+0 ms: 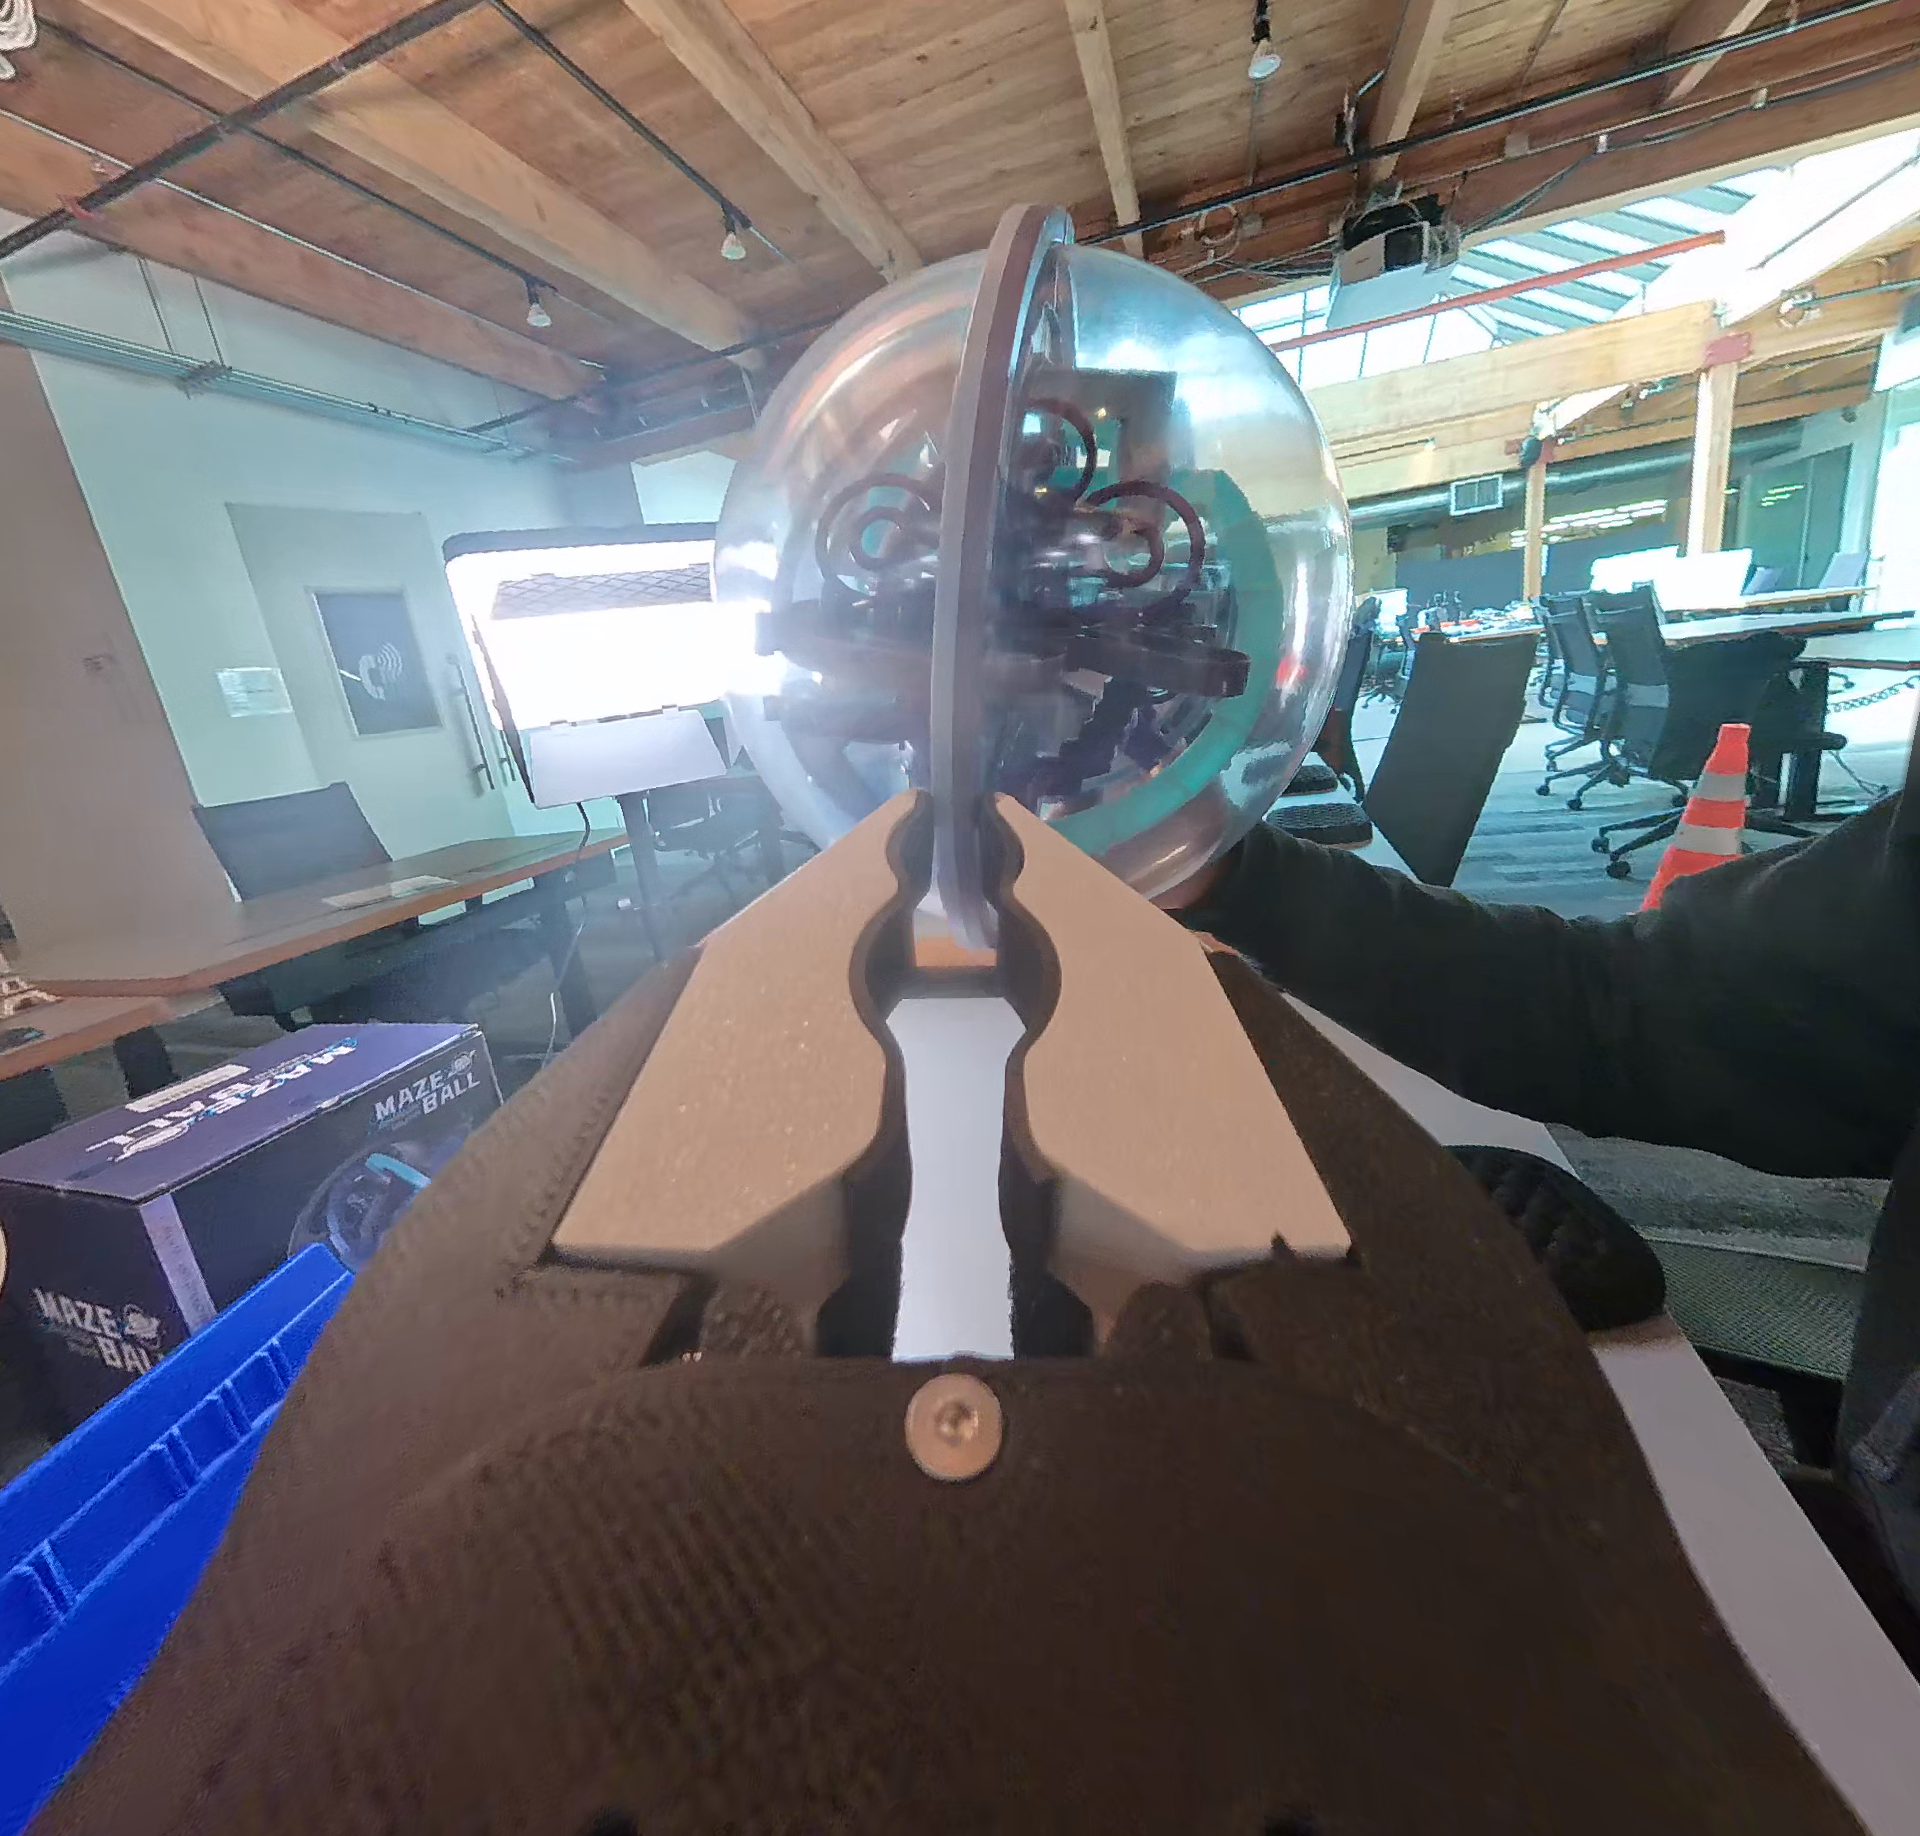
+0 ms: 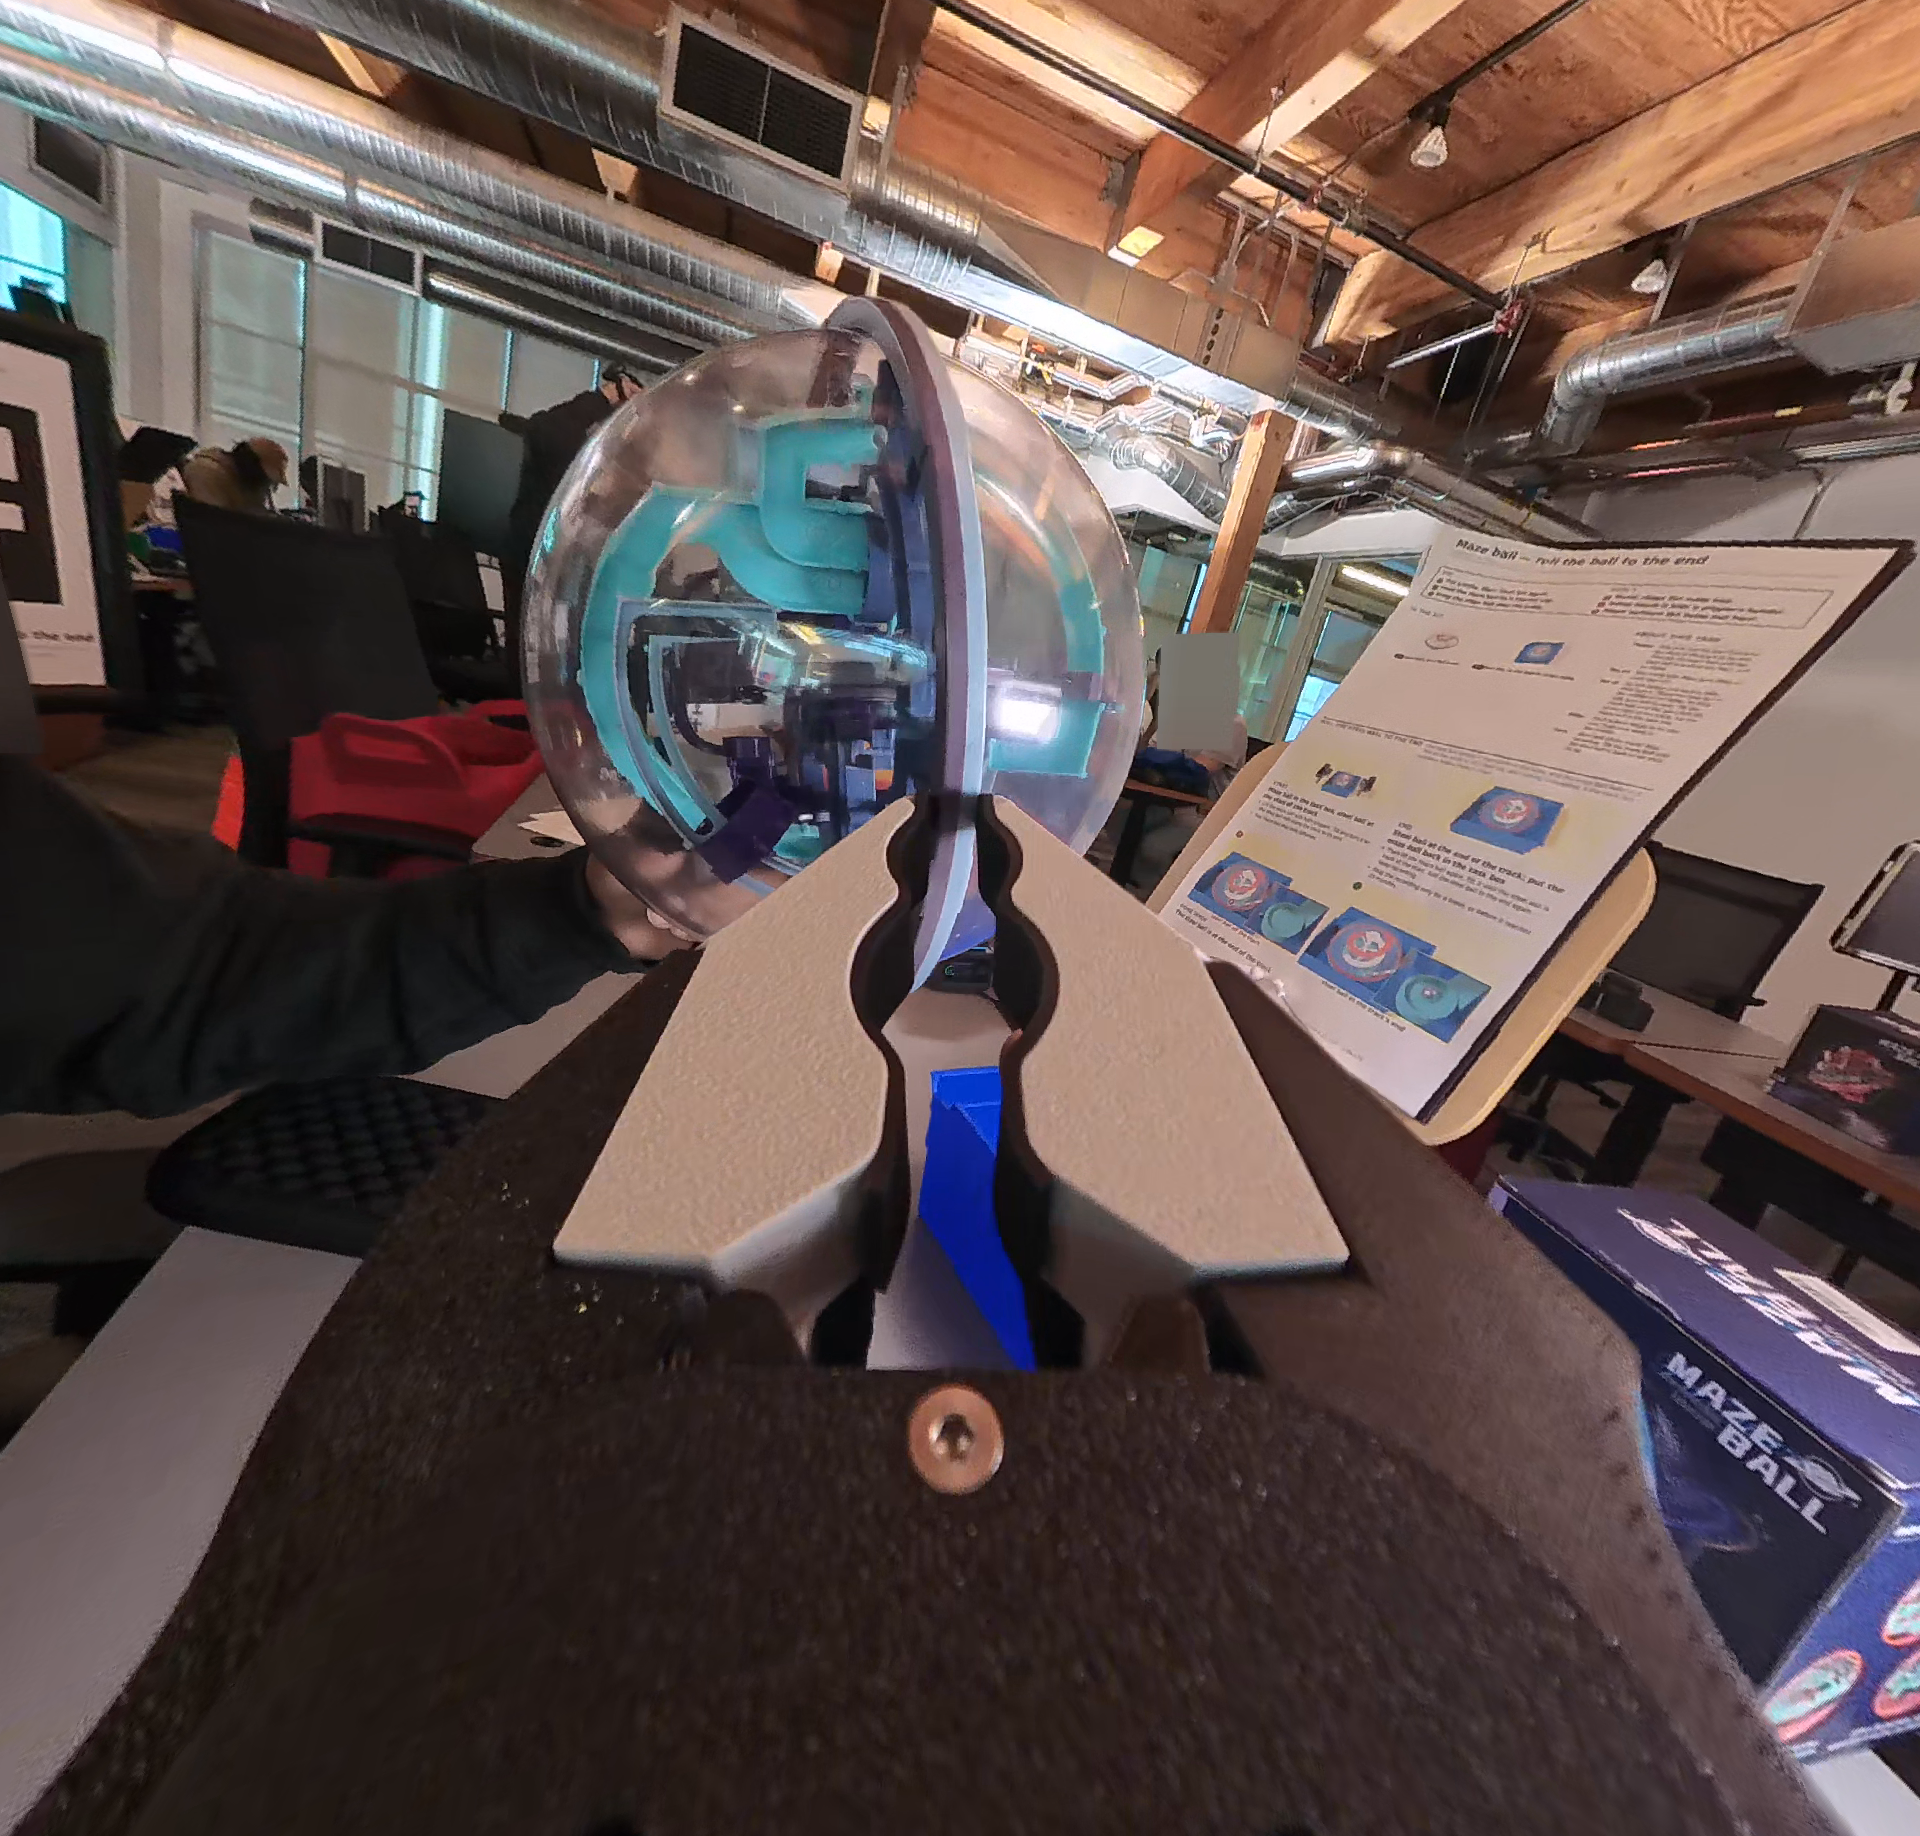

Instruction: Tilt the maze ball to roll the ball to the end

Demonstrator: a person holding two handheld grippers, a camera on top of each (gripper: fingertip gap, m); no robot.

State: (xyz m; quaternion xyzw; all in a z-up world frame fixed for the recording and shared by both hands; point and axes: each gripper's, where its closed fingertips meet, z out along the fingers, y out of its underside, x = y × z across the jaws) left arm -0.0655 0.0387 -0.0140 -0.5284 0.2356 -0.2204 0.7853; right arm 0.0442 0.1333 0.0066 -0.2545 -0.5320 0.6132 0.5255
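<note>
The clear maze ball (image 1: pixel 1029 581) is held up in the air above the desk (image 1: pixel 1704 1537), its grey rim standing on edge. The left gripper (image 1: pixel 958 810) is clamped narrowly on that rim, and the right gripper (image 2: pixel 954 815) pinches the same rim from the opposite side. A blue bin (image 1: pixel 135 1495) and the ball's dark box (image 1: pixel 239 1163) sit at the near left.

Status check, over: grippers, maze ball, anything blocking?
Left gripper and right gripper jaws clamped on maze ball rim. Ball aloft, rim upright. Nothing blocking.
</note>
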